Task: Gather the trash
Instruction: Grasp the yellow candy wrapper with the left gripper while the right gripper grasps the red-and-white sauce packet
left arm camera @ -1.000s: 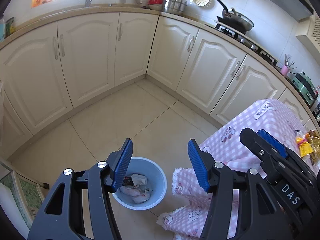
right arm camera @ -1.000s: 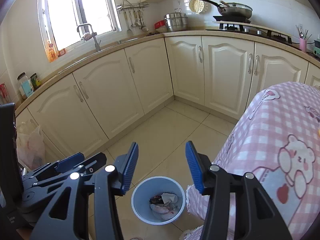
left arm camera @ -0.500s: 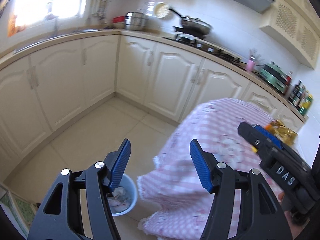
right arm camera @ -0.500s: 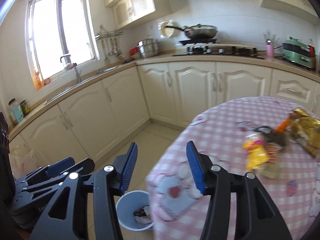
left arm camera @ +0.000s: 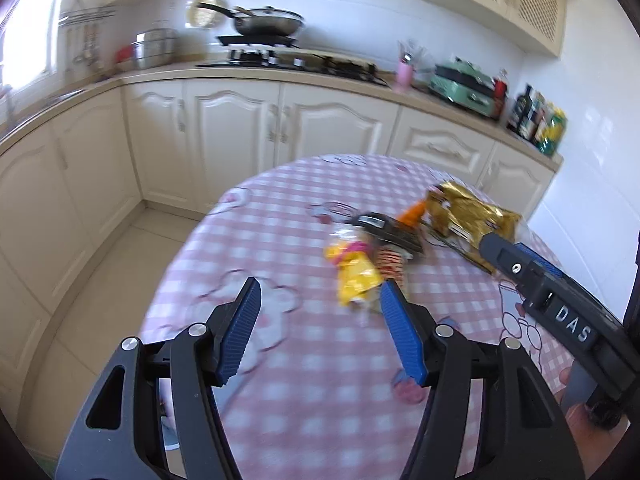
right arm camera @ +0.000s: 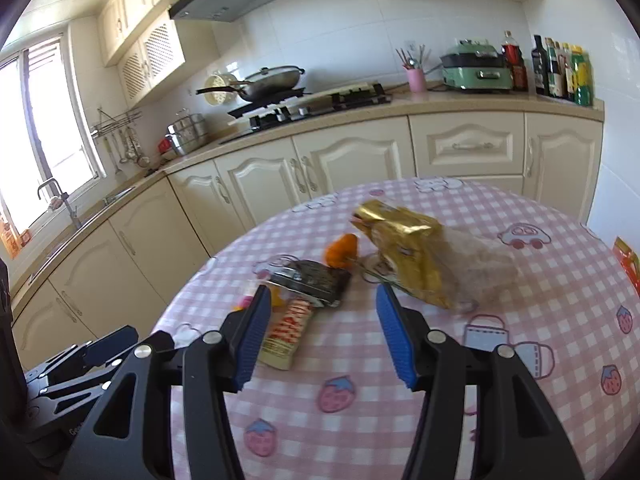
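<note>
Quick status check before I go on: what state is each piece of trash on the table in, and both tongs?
left tongs: open, empty
right tongs: opening, nothing between the jaws
gold bag: crumpled, lying flat
yellow wrapper: crumpled
black wrapper: lying flat
striped wrapper: lying flat
orange scrap: beside gold bag

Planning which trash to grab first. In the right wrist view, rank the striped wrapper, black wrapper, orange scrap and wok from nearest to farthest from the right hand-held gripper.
From the right hand-held gripper:
1. Striped wrapper, beside its left finger.
2. Black wrapper, just beyond.
3. Orange scrap, further back on the table.
4. Wok, on the stove.
</note>
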